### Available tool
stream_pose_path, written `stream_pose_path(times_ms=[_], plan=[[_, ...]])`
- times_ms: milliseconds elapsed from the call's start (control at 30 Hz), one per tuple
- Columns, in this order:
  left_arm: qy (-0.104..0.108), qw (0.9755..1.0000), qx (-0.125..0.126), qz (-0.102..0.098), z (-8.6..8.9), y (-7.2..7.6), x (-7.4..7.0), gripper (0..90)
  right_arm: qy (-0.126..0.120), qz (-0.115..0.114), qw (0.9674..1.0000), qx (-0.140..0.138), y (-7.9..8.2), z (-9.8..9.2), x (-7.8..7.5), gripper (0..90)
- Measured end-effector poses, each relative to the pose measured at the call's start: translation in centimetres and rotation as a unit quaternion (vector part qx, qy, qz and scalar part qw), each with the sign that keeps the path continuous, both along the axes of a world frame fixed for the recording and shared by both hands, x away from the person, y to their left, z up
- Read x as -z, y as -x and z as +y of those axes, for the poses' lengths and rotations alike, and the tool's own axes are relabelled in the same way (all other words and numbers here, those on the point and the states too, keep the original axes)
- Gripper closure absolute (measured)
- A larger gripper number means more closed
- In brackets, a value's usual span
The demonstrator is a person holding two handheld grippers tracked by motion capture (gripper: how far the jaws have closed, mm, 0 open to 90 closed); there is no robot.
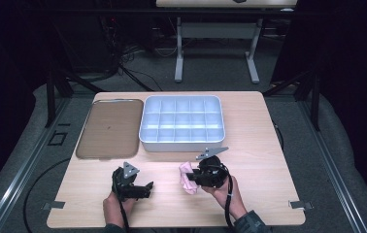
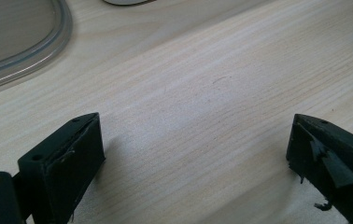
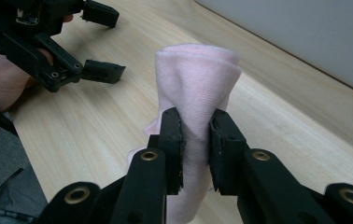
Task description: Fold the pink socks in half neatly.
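Cloth: a small pink cloth [image 3: 198, 84], soft and bunched into a loose upright roll, is pinched at its middle between the two black jaws of the right gripper [image 3: 195, 151]; its folded top rises above the pads and its lower end hangs below them.
Cloth's place: in the high view the cloth [image 1: 188, 177] sits at the near middle of the table [image 1: 264, 160], just left of the right gripper's body and a little in front of the tray.
Right gripper: its jaws are clamped together on the cloth, both pads pressing into the fabric; in the high view the gripper [image 1: 194, 178] is held in the person's right hand [image 1: 225, 191], with its grey three-cornered plate on top and a black cable trailing back along the forearm.
Left gripper: its jaws stand wide apart with only bare wood between them [image 2: 195, 154]; in the high view it [image 1: 148, 189] rests low over the table in the left hand [image 1: 115, 204], to the left of the cloth and apart from it.
Tray: a white tray [image 1: 181, 141] divided into many small square compartments lies on the far half of the table.
Lid: a flat brownish see-through lid [image 1: 108, 128] with rounded corners lies just beside the tray, on its left.
Table: pale wood grain, on a grey carpeted floor.
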State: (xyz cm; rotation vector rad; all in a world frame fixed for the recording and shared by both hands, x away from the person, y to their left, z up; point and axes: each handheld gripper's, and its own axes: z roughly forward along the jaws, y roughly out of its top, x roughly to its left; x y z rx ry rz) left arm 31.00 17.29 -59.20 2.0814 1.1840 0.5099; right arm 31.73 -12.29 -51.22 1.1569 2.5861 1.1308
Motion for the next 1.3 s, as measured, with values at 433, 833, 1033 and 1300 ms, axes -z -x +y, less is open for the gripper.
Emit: stream_pose_path(times_ms=[433,833,1033,1300], plan=[[0.000,1.0000,0.000,0.000,0.0,0.0,0.0,3.6,-0.004,-0.019,0.9996,0.019,-1.0,-1.6,-1.7,77.0],[0.001,1.0000,0.000,0.000,0.0,0.0,0.0,3.7,-0.013,-0.039,0.9983,0.041,-2.4,-3.0,-3.9,77.0],[0.001,1.0000,-0.001,0.000,0.0,0.0,0.0,3.6,-0.015,-0.051,0.9972,0.053,-3.8,-3.5,-5.1,77.0],[0.000,1.0000,0.000,0.000,0.0,0.0,0.0,3.6,-0.023,-0.062,0.9949,0.076,-5.8,-4.6,-6.7,77.0]])
